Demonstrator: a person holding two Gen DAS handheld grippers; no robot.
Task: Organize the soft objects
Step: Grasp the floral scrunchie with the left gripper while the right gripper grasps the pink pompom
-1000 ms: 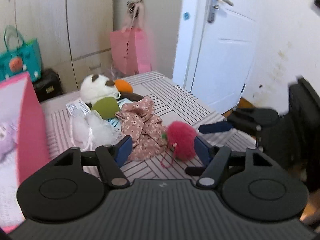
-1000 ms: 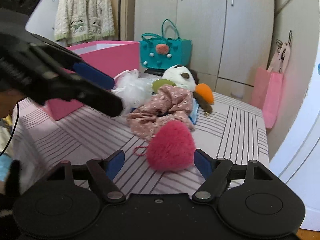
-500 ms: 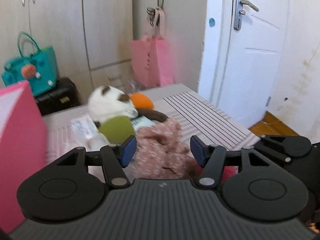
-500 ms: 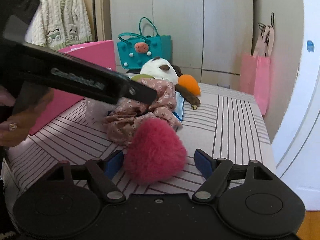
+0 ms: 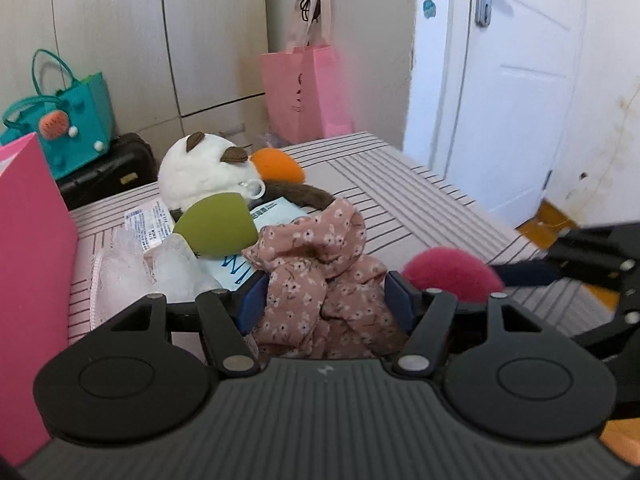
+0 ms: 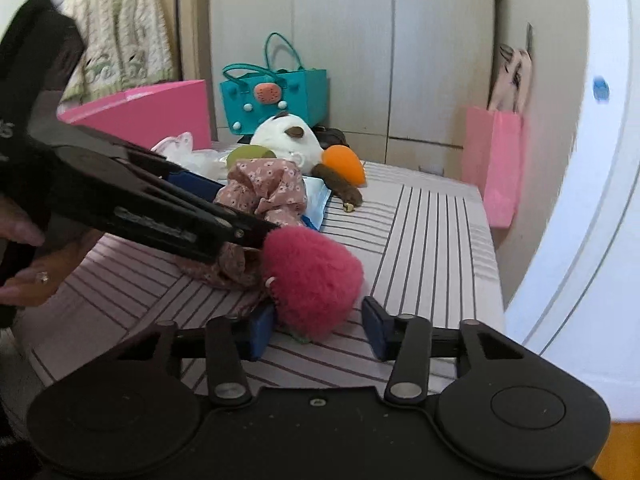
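A pink floral cloth (image 5: 320, 280) lies bunched on the striped table (image 5: 420, 200). My left gripper (image 5: 324, 300) is open, with its fingers on either side of the cloth; it also shows in the right wrist view (image 6: 240, 200). A fluffy red-pink pom-pom (image 6: 312, 276) sits just right of the cloth. My right gripper (image 6: 318, 330) is open around the pom-pom, fingers apart from it. Behind lie a white plush (image 5: 204, 172), an orange sponge (image 5: 280, 166), a green sponge (image 5: 216, 226) and a white mesh puff (image 5: 132, 276).
A pink box (image 5: 28, 280) stands at the table's left. A teal bag (image 6: 276, 96) and black case sit behind the table. A pink paper bag (image 5: 306, 88) hangs by the cupboard. A white door (image 5: 520, 80) is on the right. Paper packets (image 5: 148, 220) lie under the toys.
My left gripper has dropped and moved forward, so its fingers now straddle the floral cloth. My right gripper has closed in around the pom-pom.
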